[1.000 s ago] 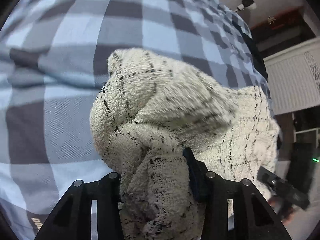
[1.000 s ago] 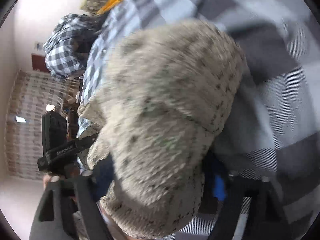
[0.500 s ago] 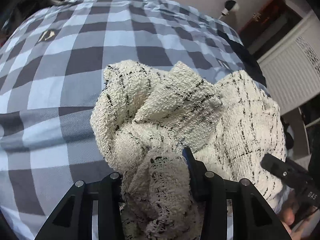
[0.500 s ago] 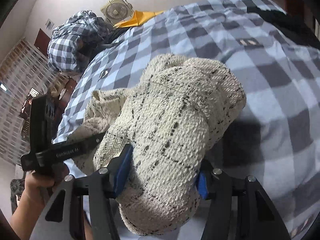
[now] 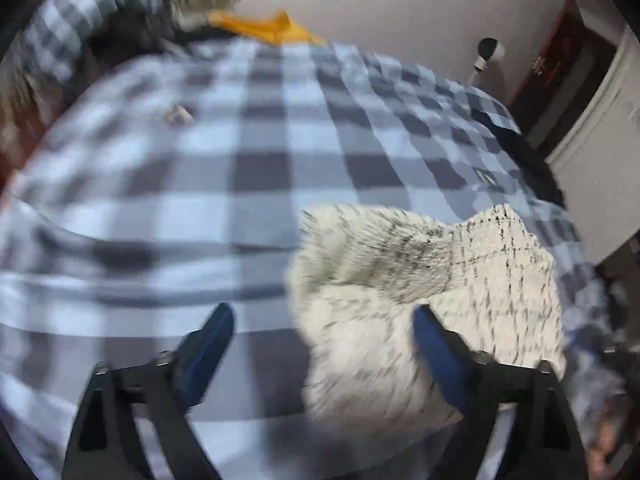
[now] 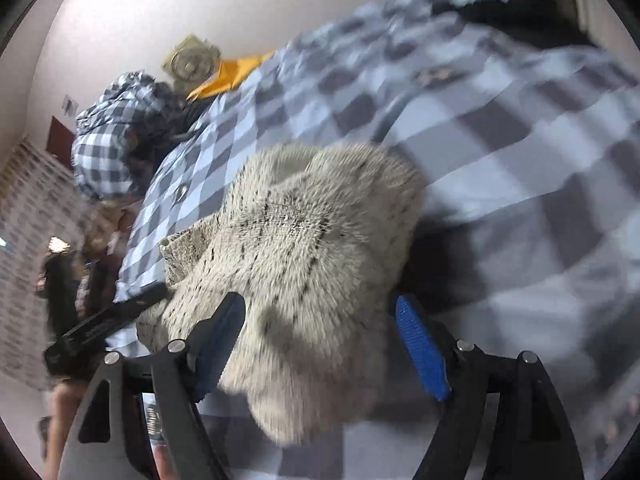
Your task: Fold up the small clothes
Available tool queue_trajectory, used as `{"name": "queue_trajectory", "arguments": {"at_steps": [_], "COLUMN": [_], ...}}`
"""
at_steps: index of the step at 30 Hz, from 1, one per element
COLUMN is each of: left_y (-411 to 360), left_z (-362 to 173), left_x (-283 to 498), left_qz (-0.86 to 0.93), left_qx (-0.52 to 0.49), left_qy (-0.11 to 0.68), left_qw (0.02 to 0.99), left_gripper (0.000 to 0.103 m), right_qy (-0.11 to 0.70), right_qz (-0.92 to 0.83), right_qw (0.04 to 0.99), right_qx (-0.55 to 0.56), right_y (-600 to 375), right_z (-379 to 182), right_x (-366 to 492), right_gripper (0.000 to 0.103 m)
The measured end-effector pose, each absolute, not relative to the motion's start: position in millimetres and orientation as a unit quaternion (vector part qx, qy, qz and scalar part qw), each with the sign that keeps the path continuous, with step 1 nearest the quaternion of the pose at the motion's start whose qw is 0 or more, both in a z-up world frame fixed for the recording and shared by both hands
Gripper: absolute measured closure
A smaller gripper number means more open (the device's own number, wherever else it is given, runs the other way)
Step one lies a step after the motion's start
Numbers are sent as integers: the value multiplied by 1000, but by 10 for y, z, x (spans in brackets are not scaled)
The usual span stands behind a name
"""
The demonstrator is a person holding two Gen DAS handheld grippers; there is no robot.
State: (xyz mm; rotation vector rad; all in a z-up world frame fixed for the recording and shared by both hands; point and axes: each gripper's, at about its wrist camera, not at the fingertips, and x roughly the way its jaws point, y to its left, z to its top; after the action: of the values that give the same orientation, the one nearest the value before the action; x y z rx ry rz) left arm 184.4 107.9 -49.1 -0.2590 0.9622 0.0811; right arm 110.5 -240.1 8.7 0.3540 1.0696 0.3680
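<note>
A cream tweed garment with thin black lines (image 5: 420, 280) lies bunched on the blue-and-grey checked bedspread (image 5: 200, 184). My left gripper (image 5: 324, 332) is open, its jaws wide apart, with the garment lying against the right finger (image 5: 436, 352). In the right wrist view the same garment (image 6: 304, 248) sits between the spread blue pads of my right gripper (image 6: 320, 328), which is open. The left gripper's black body (image 6: 104, 320) shows at the garment's left edge. Both views are motion-blurred.
A checked bundle of cloth (image 6: 108, 140), a yellow cloth (image 5: 268, 26) and a fan (image 6: 192, 62) sit at the head of the bed. A dark garment (image 5: 532, 160) lies at the right bed edge. A white cabinet (image 5: 600, 140) stands to the right.
Both grippers were shut on the garment; both have opened and let it go. The garment has dropped onto the bedspread and the grippers have pulled back.
</note>
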Motion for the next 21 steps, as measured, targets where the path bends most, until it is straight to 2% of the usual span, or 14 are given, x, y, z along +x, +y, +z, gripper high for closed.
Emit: {"name": "queue_trajectory", "arguments": {"at_steps": [3, 5, 10, 14, 21], "left_y": [1060, 1030, 798, 678, 522], "left_z": [-181, -47, 178, 284, 289], "left_x": [1441, 1167, 571, 298, 206], "left_qz": [63, 47, 45, 57, 26], "left_qx": [-90, -79, -4, 34, 32], "left_qy": [412, 391, 347, 321, 331], "left_qw": [905, 916, 937, 945, 943], "left_gripper": [0, 0, 0, 0, 0], "right_qy": [489, 487, 481, 446, 380], "right_qz": [161, 159, 108, 99, 97], "right_qw": [844, 849, 870, 890, 920], "right_qx": [149, 129, 23, -12, -6], "right_y": [-2461, -2476, -2440, -2457, -2556], "right_z": [357, 434, 401, 576, 834], "right_x": [835, 666, 155, -175, -610], "right_gripper": [27, 20, 20, 20, 20]}}
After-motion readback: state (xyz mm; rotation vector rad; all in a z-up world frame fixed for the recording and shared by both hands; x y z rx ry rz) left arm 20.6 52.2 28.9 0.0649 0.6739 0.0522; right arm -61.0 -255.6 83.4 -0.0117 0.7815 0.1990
